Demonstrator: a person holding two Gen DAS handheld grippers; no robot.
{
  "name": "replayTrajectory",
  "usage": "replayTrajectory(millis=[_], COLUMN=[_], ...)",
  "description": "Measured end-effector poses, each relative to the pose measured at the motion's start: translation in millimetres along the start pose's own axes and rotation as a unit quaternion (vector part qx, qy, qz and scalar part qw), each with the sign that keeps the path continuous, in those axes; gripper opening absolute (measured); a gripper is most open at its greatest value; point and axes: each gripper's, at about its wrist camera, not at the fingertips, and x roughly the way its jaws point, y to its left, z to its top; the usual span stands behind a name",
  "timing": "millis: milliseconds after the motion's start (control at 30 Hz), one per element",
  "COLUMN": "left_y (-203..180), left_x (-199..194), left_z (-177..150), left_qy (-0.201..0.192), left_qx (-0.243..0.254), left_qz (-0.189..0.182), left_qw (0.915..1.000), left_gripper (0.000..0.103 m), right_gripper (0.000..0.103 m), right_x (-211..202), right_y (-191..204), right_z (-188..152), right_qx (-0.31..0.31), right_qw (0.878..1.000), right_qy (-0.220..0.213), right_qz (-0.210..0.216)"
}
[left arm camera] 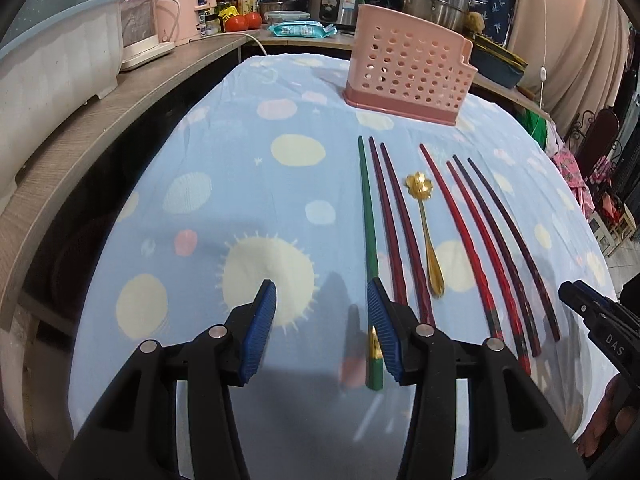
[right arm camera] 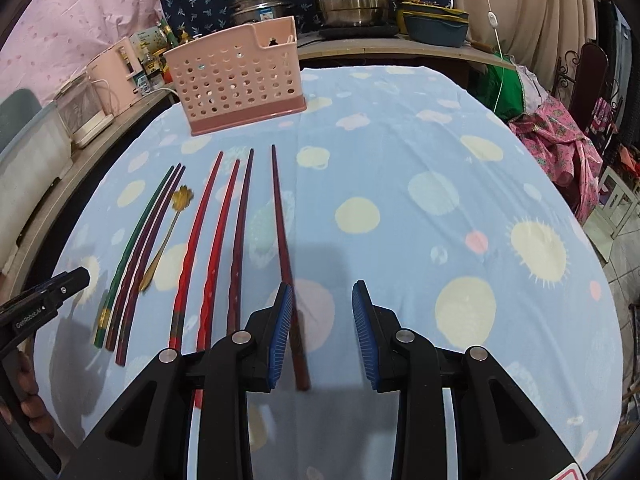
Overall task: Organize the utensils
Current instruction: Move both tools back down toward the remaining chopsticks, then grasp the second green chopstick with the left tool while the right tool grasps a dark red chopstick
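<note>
While your left tongs (left arm camera: 322, 308) and right tongs (right arm camera: 322, 312) hang spread and empty, all chopsticks (right arm camera: 208, 248) and the spoon (left arm camera: 426, 232) lie on the bench (left arm camera: 240, 160); the holder (left arm camera: 408, 66) awaits them.

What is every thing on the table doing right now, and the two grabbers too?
Left gripper: open, nothing held, above the table.
Right gripper: open, nothing held.
Green chopstick: lying flat, partly between the left gripper's fingers.
Dark red chopstick: lying flat, under the right gripper's left finger.
Other chopsticks: lying flat in a row.
Gold spoon: lying flat among them.
Pink holder: upright; no chopsticks seen in it.
</note>
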Motion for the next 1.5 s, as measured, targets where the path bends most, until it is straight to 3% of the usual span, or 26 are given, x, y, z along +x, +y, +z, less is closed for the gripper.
replayTrajectory(millis=[467,967,1300,1500], left_y=[-5.8,-13.2,-16.0,-18.2], left_x=[-2.9,4.6,7.7,8.1], left_z=[-25.3,-27.7,-27.2,-26.9], left_qy=[0.017,0.023,0.024,0.029], left_qx=[0.004,0.013,0.019,0.021], left_qz=[-0.016,-0.018,-0.022,-0.031], left_qw=[0.9997,0.9995,0.9993,0.9989], left_gripper=[0.045,0.044,0.032,0.015], right_gripper=[0.026,0.02,0.019,0.019], right_x=[2.9,3.6,4.1,4.6], right_y=[13.1,13.1,13.6,14.0], right_z=[-23.6,-25.9,-26.1,-25.9], right_qx=[-0.018,-0.018,-0.022,-0.024], right_qw=[1.0,1.0,1.0,1.0], right_qy=[0.016,0.015,0.013,0.012], right_qz=[0.009,0.007,0.005,0.004])
